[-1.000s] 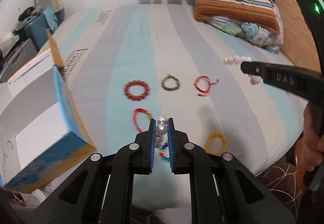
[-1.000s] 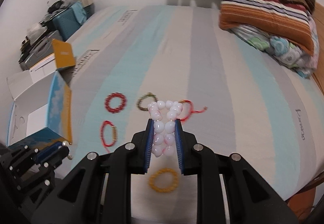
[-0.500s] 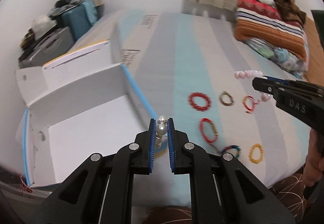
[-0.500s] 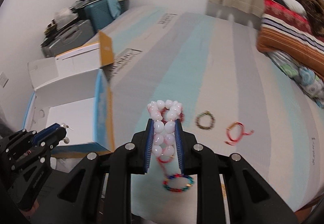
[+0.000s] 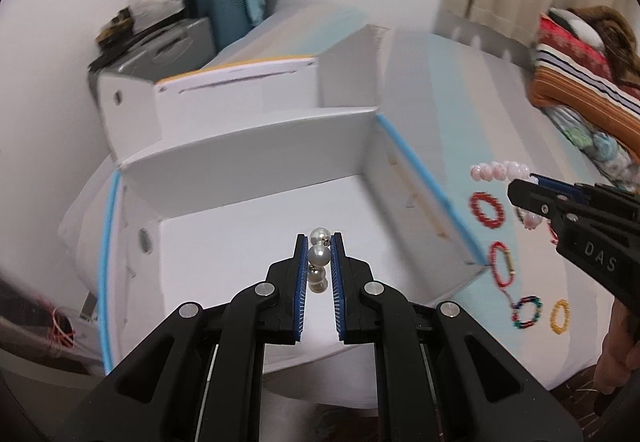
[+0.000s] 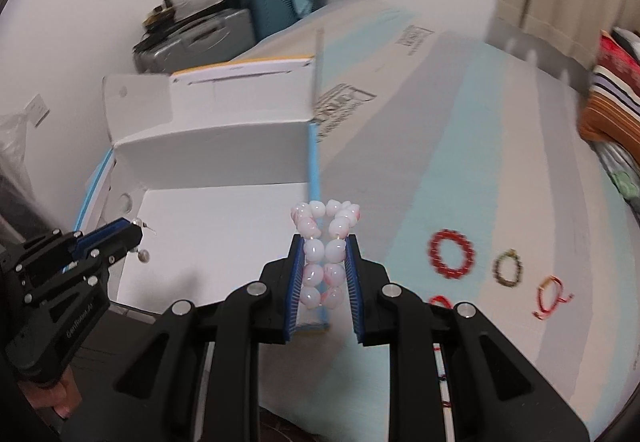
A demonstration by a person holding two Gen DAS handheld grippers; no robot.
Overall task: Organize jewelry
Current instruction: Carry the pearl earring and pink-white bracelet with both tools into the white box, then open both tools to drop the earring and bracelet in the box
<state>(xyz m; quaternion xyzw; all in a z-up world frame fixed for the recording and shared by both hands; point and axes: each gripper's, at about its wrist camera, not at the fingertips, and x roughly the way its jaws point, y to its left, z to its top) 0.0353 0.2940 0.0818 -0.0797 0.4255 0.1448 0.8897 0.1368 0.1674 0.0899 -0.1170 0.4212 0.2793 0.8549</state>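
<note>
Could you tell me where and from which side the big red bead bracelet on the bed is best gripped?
Grip the red bracelet across one side of its ring, from straight above. It lies flat and open on the bed, clear of the other bracelets, so one finger can drop inside the loop and one outside.

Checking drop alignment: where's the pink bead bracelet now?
Right wrist view, centre: pink bead bracelet clamped in the right tongs, over the white box's blue right edge.

Right of the left tongs [image 5: 319, 262], six bead and cord bracelets [image 5: 487, 210]; ahead, one white cardboard box [image 5: 248, 162]; held, one pink-bead bracelet [image 6: 324, 254], one pearl strand [image 5: 319, 255].
</note>
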